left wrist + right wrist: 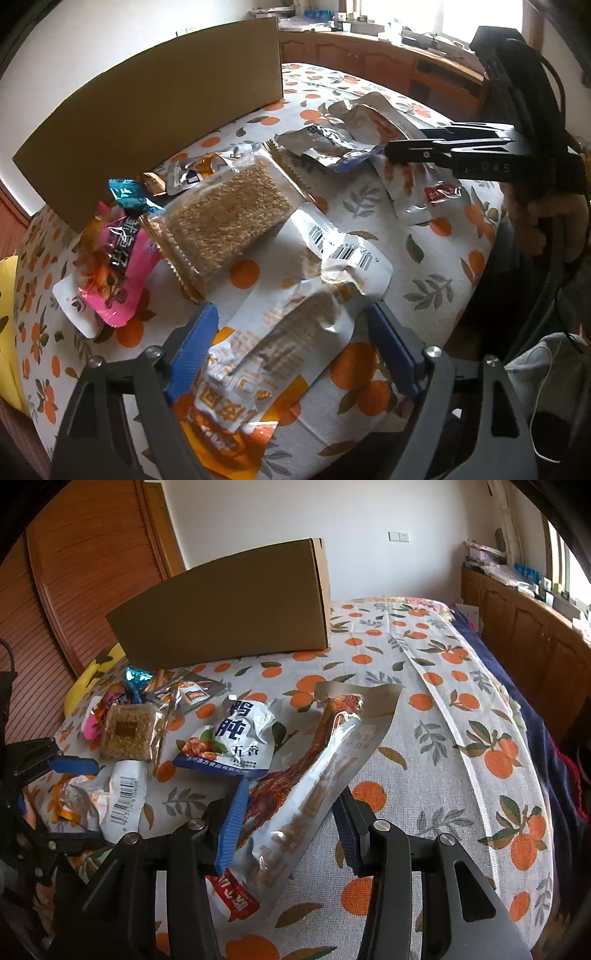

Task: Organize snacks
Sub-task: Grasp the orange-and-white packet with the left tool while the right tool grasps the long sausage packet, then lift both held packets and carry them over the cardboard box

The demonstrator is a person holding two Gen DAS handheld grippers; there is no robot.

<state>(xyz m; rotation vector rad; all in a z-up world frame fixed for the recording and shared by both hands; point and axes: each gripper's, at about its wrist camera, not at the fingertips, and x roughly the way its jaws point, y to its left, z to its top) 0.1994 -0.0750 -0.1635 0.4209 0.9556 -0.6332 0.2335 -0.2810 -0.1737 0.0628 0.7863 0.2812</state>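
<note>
The right tongs (291, 819) pinch the silver pouch (317, 760) on the bed (461, 738), its long axis running away toward the box (229, 609). The left tongs (291, 354) stand spread astride the crumpled orange pack (295, 325), not pressing it. The box's opening is hidden from both views.

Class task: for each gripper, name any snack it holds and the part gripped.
Right gripper pinches the long silver pouch across its lower middle. Left gripper straddles the crumpled orange-and-white packet; a firm hold cannot be told.
</note>
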